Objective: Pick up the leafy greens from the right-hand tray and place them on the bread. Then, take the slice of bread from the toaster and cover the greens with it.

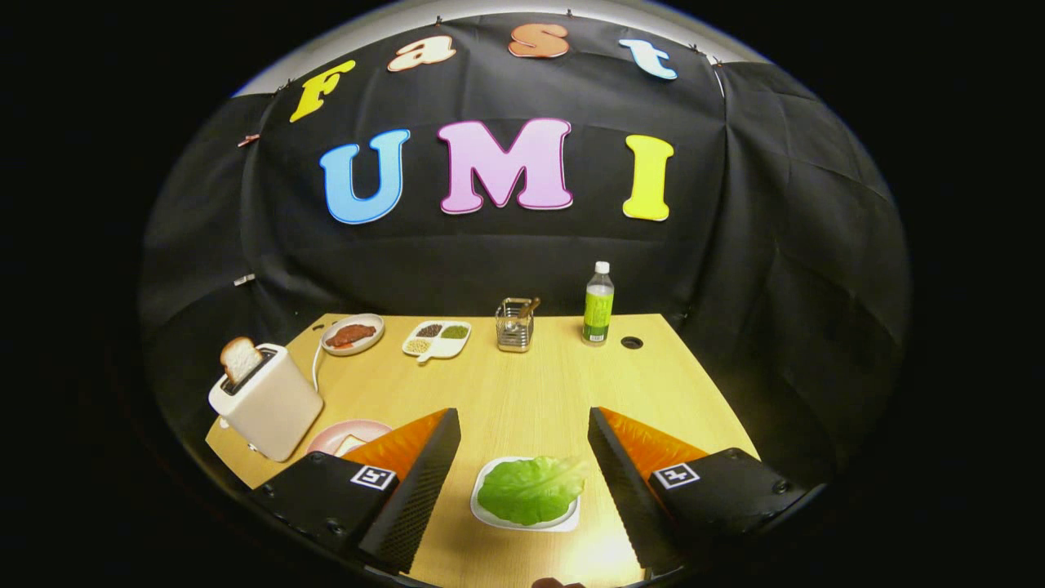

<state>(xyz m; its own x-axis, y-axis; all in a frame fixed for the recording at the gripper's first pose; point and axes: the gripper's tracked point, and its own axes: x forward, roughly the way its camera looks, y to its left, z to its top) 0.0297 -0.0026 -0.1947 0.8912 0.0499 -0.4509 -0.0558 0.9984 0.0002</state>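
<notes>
A green lettuce leaf [532,488] lies on a small white tray [563,521] on the wooden table, between my two fingers and below them. My gripper [522,420] is open, hovering above the leaf with nothing held. To the left stands a white toaster [269,400] with a slice of bread [239,357] sticking up from its slot. A pink plate [339,433] sits just right of the toaster, partly hidden behind my left finger [416,474]; a pale piece on it may be the bread.
Along the back of the table [522,384] are a plate with reddish meat [353,334], a divided white dish of grains [438,337], a metal holder [515,325] and a green-labelled bottle [598,305]. A cable hole [631,342] lies near the bottle.
</notes>
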